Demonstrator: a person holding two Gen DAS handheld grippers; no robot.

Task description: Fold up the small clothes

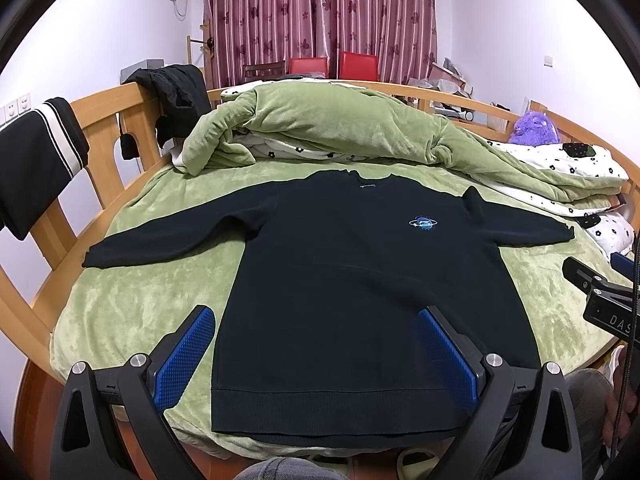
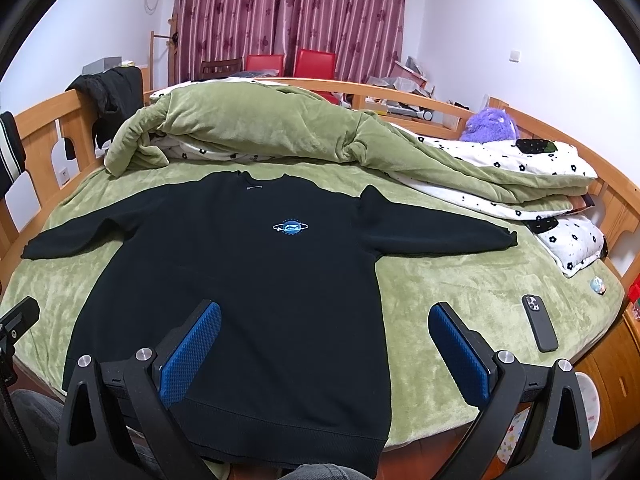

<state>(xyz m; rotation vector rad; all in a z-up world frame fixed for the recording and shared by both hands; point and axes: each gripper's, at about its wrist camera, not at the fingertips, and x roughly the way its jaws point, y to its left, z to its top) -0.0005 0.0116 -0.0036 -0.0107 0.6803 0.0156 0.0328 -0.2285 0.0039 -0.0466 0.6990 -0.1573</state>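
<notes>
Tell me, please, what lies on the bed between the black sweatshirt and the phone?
Nothing: the right wrist view shows only bare green blanket between the black sweatshirt and the phone.

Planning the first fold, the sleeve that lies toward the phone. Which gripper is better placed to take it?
Right. The right gripper hangs open over the sweater on the phone side, nearer that sleeve. The left gripper, also open, sits toward the opposite sleeve.
</notes>
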